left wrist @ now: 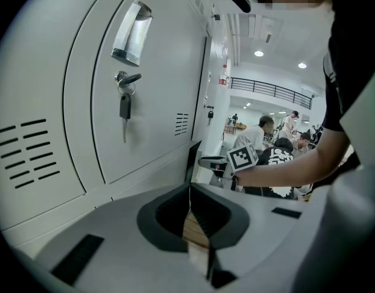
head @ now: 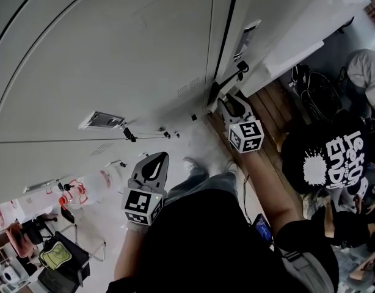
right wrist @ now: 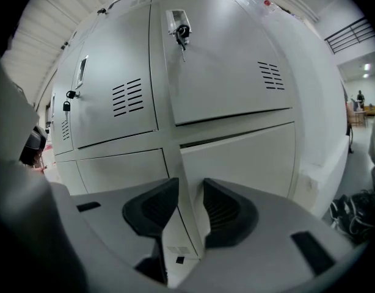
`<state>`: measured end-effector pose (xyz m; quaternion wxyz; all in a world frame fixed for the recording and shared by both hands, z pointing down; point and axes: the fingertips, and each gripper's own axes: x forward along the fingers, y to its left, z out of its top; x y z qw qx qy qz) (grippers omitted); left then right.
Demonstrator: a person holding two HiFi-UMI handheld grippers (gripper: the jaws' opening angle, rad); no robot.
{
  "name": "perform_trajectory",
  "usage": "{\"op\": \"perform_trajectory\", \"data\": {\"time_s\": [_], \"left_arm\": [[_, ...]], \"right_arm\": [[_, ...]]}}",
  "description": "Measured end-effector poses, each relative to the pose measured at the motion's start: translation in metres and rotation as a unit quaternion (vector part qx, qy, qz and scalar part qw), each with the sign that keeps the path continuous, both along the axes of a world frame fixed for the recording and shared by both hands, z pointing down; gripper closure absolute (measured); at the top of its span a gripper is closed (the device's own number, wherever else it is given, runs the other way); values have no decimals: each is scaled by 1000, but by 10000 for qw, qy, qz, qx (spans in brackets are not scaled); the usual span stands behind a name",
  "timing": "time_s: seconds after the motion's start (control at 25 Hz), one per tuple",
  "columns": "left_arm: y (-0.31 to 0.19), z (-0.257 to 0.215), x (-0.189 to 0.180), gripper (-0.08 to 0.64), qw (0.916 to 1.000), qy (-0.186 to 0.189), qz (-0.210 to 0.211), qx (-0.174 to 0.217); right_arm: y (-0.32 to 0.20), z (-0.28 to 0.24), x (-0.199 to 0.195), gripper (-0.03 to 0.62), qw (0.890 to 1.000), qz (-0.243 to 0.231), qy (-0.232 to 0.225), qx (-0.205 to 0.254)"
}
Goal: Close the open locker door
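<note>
A bank of pale grey lockers (head: pixel 114 60) fills the head view. The lower right locker door (right wrist: pixel 236 163) stands slightly ajar, with a dark slit along its top. Its dark edge (head: pixel 223 41) runs down to my right gripper (head: pixel 227 102), which sits right at that edge near the floor. In its own view the right gripper (right wrist: pixel 190 185) is open by a narrow gap, nothing between the jaws. My left gripper (head: pixel 156 159) hangs back from the lockers. Seen in its own view, the left gripper (left wrist: pixel 189 188) is shut and empty.
Keys hang in the locks of closed doors (left wrist: pixel 125 96) (right wrist: pixel 182 34). A person in a black printed T-shirt (head: pixel 325 163) sits to the right beside dark bags (head: pixel 316 90). A chair with belongings (head: pixel 56 255) stands at the lower left.
</note>
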<state>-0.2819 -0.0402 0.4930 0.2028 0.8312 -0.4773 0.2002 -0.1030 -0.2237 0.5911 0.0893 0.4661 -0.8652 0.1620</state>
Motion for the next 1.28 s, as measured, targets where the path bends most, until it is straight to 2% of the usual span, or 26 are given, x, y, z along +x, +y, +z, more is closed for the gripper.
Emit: {"op": "perform_trajectory", "data": {"time_s": [0.48, 1.28], "left_arm": [[-12, 10, -8, 537, 9999, 2, 124, -106], [-16, 4, 7, 537, 9996, -158, 204, -67]], "right_arm": [[-26, 0, -27, 457, 9999, -97, -26, 52], [-28, -5, -26, 454, 9994, -295, -178, 44]]}}
